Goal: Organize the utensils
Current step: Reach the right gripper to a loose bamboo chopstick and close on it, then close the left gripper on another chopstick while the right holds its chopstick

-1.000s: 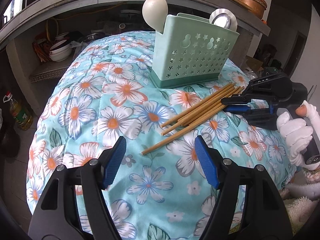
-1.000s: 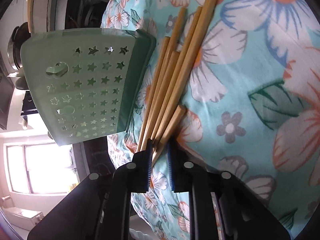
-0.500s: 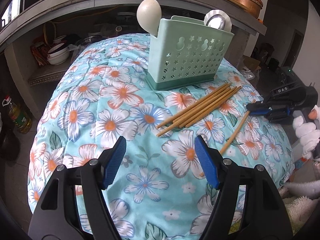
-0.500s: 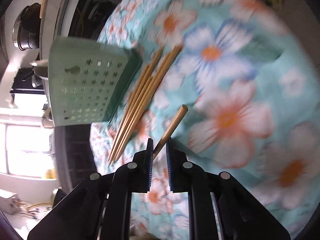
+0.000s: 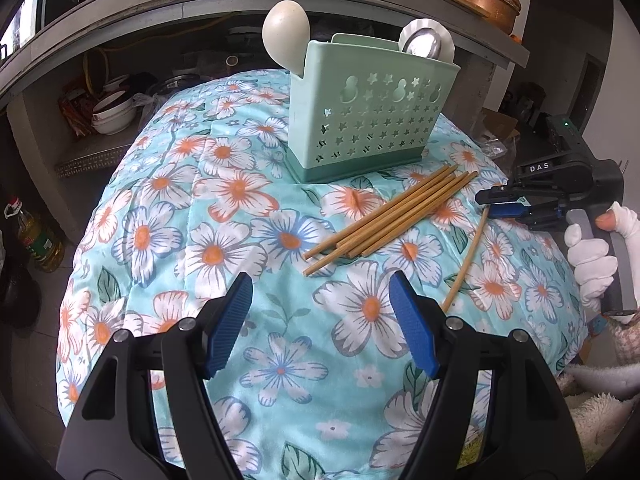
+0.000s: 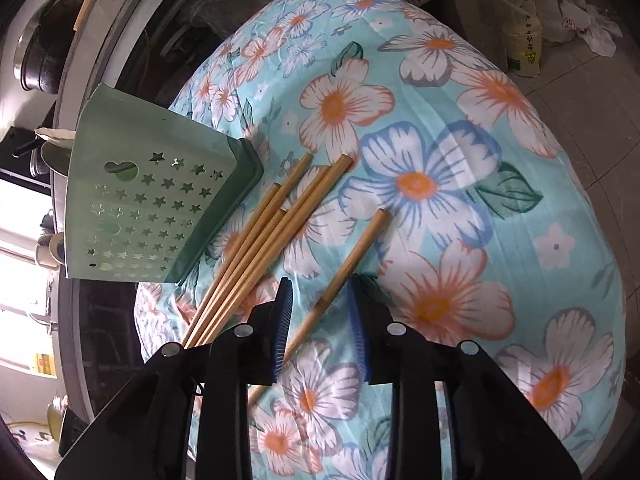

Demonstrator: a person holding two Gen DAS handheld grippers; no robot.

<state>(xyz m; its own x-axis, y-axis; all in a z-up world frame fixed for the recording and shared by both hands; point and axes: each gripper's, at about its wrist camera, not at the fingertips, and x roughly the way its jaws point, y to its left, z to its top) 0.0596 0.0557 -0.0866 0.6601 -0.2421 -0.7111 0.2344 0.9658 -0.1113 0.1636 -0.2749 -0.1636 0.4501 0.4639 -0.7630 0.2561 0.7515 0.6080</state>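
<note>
A green utensil holder [image 5: 366, 114] with star cut-outs stands on the floral cloth [image 5: 224, 216], holding a white ladle [image 5: 286, 34] and a metal spoon [image 5: 422, 46]. A bundle of bamboo chopsticks [image 5: 388, 218] lies in front of it. One single chopstick [image 5: 466, 258] lies apart to the right. My right gripper [image 6: 322, 314] is open, its jaws on either side of that single chopstick [image 6: 348, 264] without pinching it. The holder [image 6: 152, 200] and bundle [image 6: 264, 248] lie to its left. My left gripper [image 5: 320, 320] is open and empty, near the front.
A concrete shelf behind holds bowls [image 5: 112, 114] and pots. An oil bottle [image 5: 38, 236] stands on the floor at left. Bags [image 6: 524, 36] lie on the floor beyond the cloth's edge. A copper pot [image 5: 490, 2] sits on the counter.
My right gripper pulled one chopstick out of the bundle to the right, then opened; the chopstick now lies loose between its jaws. The left gripper barely moved.
</note>
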